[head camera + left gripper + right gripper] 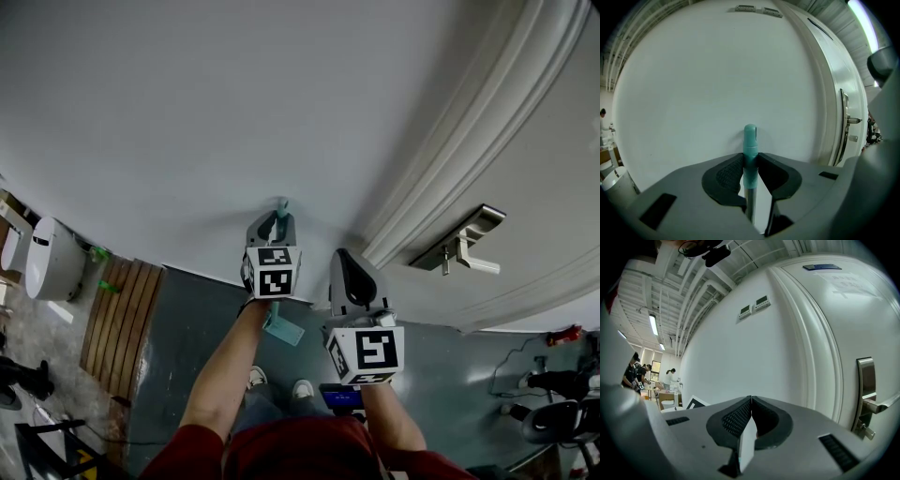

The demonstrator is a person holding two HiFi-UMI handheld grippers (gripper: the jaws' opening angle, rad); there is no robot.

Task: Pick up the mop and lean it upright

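Leaning step: the left claw (750, 164) grips the teal top of the mop (749, 140), upright near the wall (717, 84) (right claw (751, 409) clenched, empty). Next, probably, tip it onto the wall and release gently.

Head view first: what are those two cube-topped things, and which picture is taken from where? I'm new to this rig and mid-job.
There is no robot here. A person holds a hand-held gripper in each hand, each carrying a marker cube. The head view looks steeply down from the person's head at a white wall and the floor. The other two pictures come from a camera riding on each gripper. The left gripper has its fingers closed on the teal top of the mop handle, which stands upright close to the wall. The mop head shows near the person's feet. The right gripper is shut and empty, near a door.
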